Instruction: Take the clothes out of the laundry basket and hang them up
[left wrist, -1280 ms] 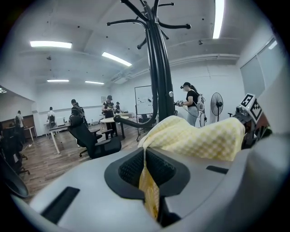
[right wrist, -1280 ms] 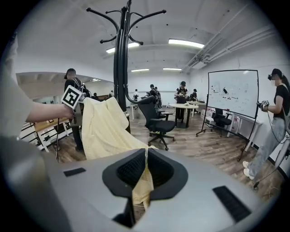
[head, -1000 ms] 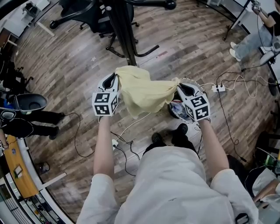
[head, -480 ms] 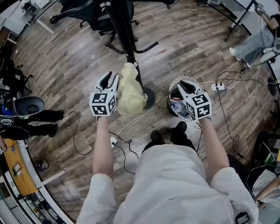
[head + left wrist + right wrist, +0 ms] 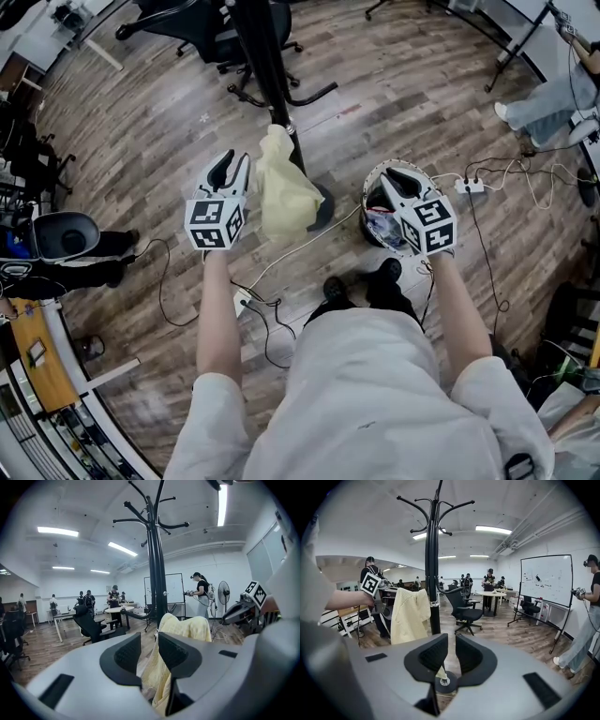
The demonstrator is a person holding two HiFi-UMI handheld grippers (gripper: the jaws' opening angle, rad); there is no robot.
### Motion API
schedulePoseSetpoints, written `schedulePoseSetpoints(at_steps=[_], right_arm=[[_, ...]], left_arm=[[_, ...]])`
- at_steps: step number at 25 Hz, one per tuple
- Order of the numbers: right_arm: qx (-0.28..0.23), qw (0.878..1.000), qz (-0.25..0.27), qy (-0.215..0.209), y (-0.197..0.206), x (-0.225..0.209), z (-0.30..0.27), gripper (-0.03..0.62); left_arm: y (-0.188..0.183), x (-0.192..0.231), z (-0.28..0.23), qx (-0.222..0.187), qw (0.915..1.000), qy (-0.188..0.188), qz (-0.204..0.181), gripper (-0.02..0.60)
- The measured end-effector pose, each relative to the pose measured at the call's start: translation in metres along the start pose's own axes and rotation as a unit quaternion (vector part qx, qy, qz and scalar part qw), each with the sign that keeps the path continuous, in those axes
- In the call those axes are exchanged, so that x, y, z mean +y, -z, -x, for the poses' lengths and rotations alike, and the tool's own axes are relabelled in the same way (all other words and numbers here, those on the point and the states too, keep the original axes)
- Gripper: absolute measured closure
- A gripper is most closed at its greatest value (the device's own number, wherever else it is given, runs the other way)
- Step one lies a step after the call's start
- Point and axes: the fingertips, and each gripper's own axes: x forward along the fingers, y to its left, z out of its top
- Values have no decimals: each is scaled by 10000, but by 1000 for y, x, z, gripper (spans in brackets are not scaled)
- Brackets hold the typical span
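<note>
A grey-brown wood-plank floor (image 5: 422,84) runs under me. At eleven o'clock stands a black office chair (image 5: 202,33), and at two o'clock a white power strip (image 5: 469,186) lies among loose cables. In the right gripper view a wheeled whiteboard (image 5: 546,581) stands at three o'clock against the white wall. Long ceiling lights (image 5: 492,529) glow at twelve.

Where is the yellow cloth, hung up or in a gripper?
Hung up: the cloth drapes from the rack. The jaws of the left gripper, just opened, stand apart and do not pinch it.
</note>
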Motion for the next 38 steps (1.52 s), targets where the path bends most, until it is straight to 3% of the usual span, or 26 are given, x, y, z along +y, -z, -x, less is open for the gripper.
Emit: schedulePoseSetpoints(at_steps=[6, 21, 28, 38], right_arm=[[-134, 9999, -35, 4, -4, -4, 14, 542], [-557, 9981, -159, 197, -9, -14, 54, 560], [-758, 9962, -189, 380, -17, -26, 86, 577], [-649, 9932, -415, 874, 11, -51, 128, 586]], left_arm=[[-16, -11, 18, -174, 9998, -26, -28, 462], [-87, -87, 56, -967, 9928, 625, -318, 500], [-91, -149, 45, -1028, 9851, 1324, -375, 523], [-86, -225, 3, -882, 9677, 2336, -346, 545]])
